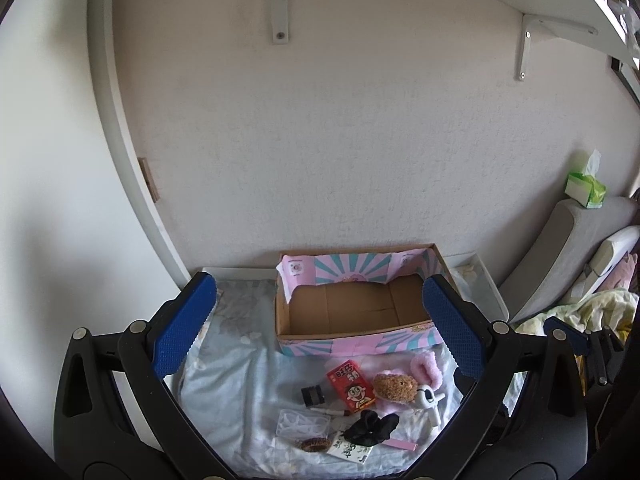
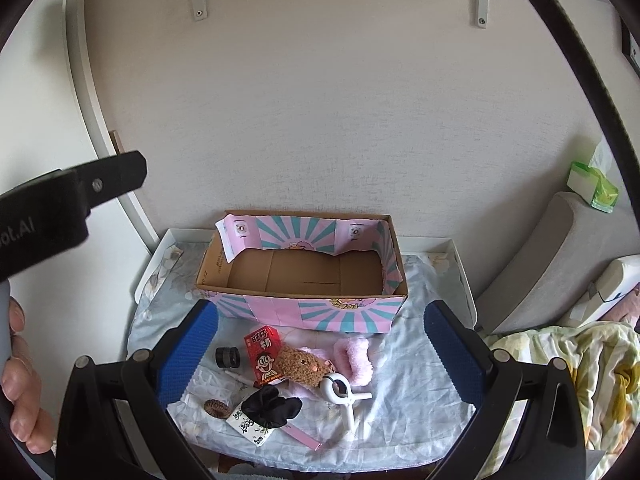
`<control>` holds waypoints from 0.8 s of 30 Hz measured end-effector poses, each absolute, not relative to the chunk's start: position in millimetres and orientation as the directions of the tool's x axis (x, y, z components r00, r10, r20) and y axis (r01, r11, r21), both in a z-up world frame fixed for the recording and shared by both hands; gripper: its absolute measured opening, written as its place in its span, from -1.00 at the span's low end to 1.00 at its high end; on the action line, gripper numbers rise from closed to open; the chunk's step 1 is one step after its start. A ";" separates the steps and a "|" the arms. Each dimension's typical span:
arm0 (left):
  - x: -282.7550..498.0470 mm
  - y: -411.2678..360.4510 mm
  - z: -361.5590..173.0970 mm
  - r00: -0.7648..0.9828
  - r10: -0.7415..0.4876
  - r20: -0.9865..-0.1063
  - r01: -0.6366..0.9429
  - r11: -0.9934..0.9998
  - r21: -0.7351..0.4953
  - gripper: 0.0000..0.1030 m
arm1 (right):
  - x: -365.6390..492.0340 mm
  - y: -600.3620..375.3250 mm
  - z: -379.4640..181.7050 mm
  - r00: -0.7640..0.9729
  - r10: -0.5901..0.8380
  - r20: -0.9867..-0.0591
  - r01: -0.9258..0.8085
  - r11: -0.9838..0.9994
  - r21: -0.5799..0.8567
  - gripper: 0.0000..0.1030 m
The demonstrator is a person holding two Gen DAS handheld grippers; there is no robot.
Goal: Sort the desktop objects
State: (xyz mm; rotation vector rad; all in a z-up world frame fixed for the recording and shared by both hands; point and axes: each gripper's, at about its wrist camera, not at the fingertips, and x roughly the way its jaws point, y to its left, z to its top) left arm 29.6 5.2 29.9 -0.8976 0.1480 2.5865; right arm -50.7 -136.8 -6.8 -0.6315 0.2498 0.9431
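- Two tools hover over the bench (image 2: 440,380), the left tool (image 1: 320,320) and the right tool (image 2: 320,340), each with its blue pads spread fully apart and nothing between them.
- Nothing is sorted yet, as I judge it: the cardboard box (image 2: 304,276) at the back of the bench shows a bare floor, and all the small things lie in a cluster on the pale cloth just in front of it.
- Left to right in that cluster: a small black jar (image 2: 228,357), a brown coiled hair tie (image 2: 216,406), a clear plastic case (image 1: 304,422) seen only in the left view, a red drink carton (image 2: 263,356), a black scrunchie (image 2: 272,406) lying on a white packet (image 2: 250,426), a brown plush toy (image 2: 302,366), a white clip (image 2: 340,390) and a pink fluffy band (image 2: 358,356).
- To begin well, I would take an outer, free-lying piece first, such as the jar or the fluffy band, coming down with the pads either side of it so neighbours are not dragged along; the scrunchie should come off before the packet beneath it.
- Writing: the carton bears large Chinese characters and a cartoon face; the packet has dark characters too small to read; the strap at the left edge of the right view ends in "ot.AI".
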 end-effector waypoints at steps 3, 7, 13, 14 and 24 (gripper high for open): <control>29.1 3.8 29.3 -0.711 0.335 -0.619 -0.407 -0.913 -0.027 0.99 | -51.1 -138.2 -6.1 0.578 0.679 -0.452 -0.813 0.434 -0.388 0.99; 29.1 2.6 28.2 -0.707 0.336 -0.623 -0.414 -0.910 -0.022 0.99 | -50.1 -140.2 -5.4 0.585 0.680 -0.443 -0.808 0.440 -0.392 0.99; 28.2 2.0 23.7 -0.678 0.373 -0.633 -0.451 -0.892 -0.043 0.99 | -49.5 -142.0 -9.8 0.596 0.673 -0.438 -0.799 0.445 -0.405 0.99; 28.1 2.3 23.2 -0.676 0.372 -0.636 -0.452 -0.891 -0.041 0.99 | -49.1 -142.2 -10.3 0.595 0.673 -0.440 -0.800 0.445 -0.403 0.99; 23.0 0.6 15.0 -0.640 0.397 -0.658 -0.479 -0.876 -0.061 0.99 | -46.1 -141.9 -13.7 0.616 0.658 -0.434 -0.784 0.458 -0.418 0.99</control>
